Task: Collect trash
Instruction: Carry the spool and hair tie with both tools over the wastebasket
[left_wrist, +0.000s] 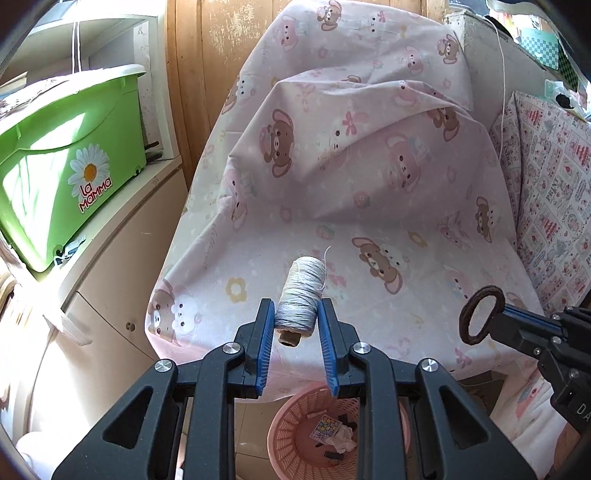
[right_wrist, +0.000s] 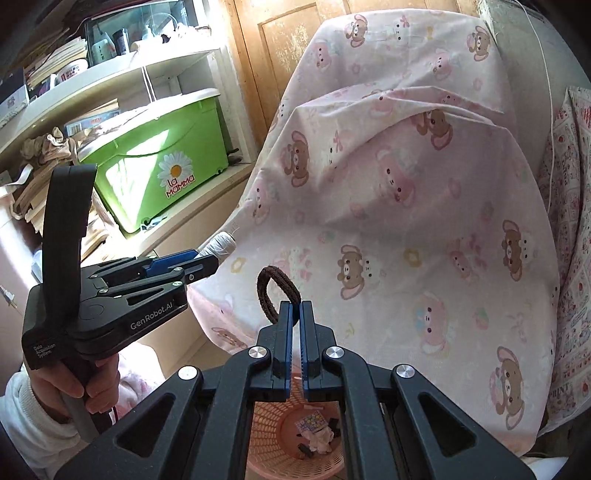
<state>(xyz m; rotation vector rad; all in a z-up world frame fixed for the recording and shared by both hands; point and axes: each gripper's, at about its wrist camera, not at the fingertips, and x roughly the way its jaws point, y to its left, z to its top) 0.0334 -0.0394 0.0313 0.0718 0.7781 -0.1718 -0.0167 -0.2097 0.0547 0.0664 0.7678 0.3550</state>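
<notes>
- Left hand-held gripper (left_wrist: 297, 314) clenched on a thread spool (left_wrist: 300, 295); spool's long axis runs straight out along the fingers, core end facing the camera.
- Right hand-held gripper (right_wrist: 296, 314) pinched nearly closed on a brown hair tie (right_wrist: 275, 293); the loop stands upright above the fingertips.
- Key relation: the pink basket (left_wrist: 291, 435) sits on the floor directly below both grippers, just off the edge of the bear-print sheet (left_wrist: 369, 166). It is visible between the fingers in both wrist views, already with scraps in it.
- Neither arm clearly nearer; both look ready to drop. My read: next step is opening over the basket.
- Readable text: "La Mamma" with a daisy on the green bin (left_wrist: 55, 155); "GenRobot.AI" and "Data Acquisition System" on the left gripper body in the right wrist view.
</notes>
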